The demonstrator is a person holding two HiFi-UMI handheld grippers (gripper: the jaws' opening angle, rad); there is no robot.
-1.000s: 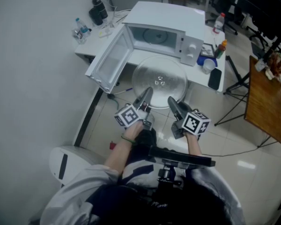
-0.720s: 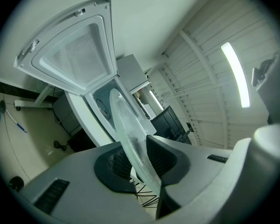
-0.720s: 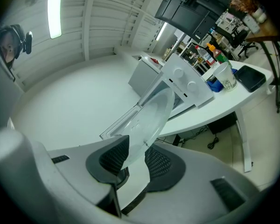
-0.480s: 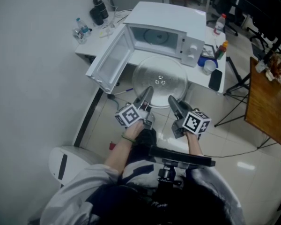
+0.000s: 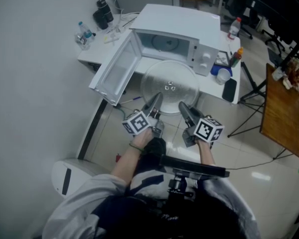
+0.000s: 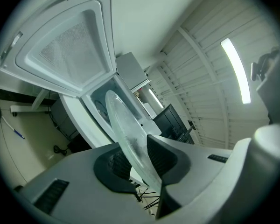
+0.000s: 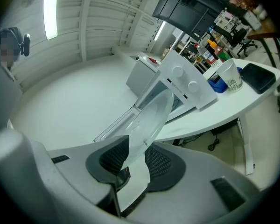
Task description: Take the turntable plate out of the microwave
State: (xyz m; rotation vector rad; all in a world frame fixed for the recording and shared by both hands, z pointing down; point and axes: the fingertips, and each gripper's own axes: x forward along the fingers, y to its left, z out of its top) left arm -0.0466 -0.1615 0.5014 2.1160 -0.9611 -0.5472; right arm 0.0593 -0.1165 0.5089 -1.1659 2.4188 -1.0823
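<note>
The clear glass turntable plate (image 5: 170, 83) is outside the white microwave (image 5: 175, 20), held level in the air before the open door (image 5: 117, 67). My left gripper (image 5: 156, 100) grips its near rim on the left and my right gripper (image 5: 183, 107) on the right. In the left gripper view the plate (image 6: 123, 125) stands edge-on between the pads of the left gripper (image 6: 135, 160); those jaws have just been opening a little, with the rim still between them. In the right gripper view the rim (image 7: 151, 115) is clamped by the right gripper (image 7: 133, 160).
The microwave stands on a white table (image 5: 97, 54) with bottles (image 5: 83, 33) at the far left. To its right are a cup (image 5: 223, 76), a flat black object (image 5: 229, 89) and a sauce bottle (image 5: 234, 56). A wooden table (image 5: 286, 118) is at the right, a white bin (image 5: 70, 176) on the floor at the left.
Both grippers and the plate have drawn slightly back from the microwave toward me. The plate stays level in both grips.
</note>
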